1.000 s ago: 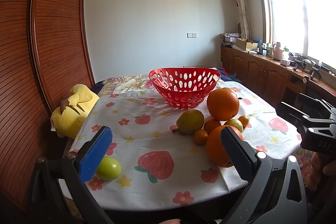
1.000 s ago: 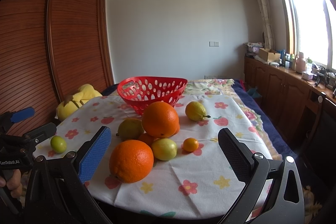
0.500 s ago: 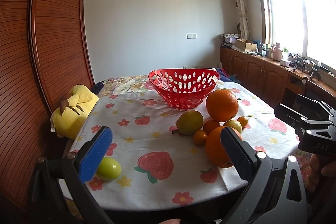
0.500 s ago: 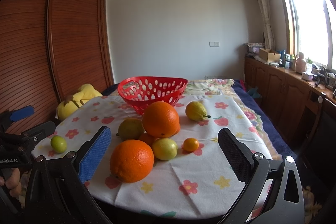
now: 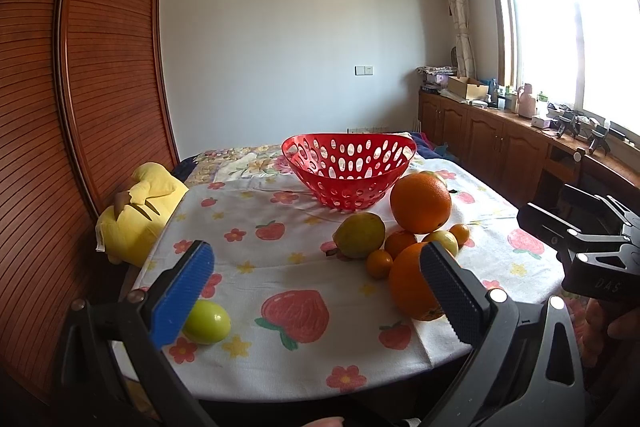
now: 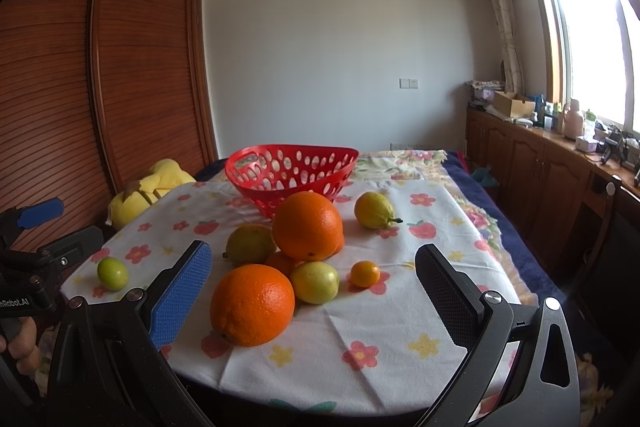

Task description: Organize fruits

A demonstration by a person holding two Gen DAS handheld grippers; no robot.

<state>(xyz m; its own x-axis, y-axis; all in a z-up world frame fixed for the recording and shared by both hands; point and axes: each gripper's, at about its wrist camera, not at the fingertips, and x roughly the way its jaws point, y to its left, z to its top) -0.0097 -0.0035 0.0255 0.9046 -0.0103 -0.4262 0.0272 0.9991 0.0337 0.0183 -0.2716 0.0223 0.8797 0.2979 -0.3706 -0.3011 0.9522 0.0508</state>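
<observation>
A red perforated basket (image 5: 348,169) (image 6: 290,171) stands empty at the far middle of the table. In front of it lie two big oranges (image 6: 252,305) (image 6: 308,227), a greenish lemon (image 6: 250,243), a yellow-green fruit (image 6: 315,282), a small orange (image 6: 365,273) and a stemmed yellow lemon (image 6: 374,210). A small green fruit (image 5: 207,321) (image 6: 113,273) lies alone at the near left. My left gripper (image 5: 316,291) is open over the near edge, its blue pad beside the green fruit. My right gripper (image 6: 314,291) is open, the near orange between its fingers' lines of sight.
A floral tablecloth (image 5: 280,267) covers the table. A yellow plush toy (image 5: 140,203) sits at the table's left edge against a wooden wardrobe (image 5: 80,107). Wooden cabinets (image 6: 540,167) with clutter run along the right wall under the window.
Both views have shifted only slightly; the scene sits a little lower in the left wrist view. No fruit has moved and both grippers stay open.
</observation>
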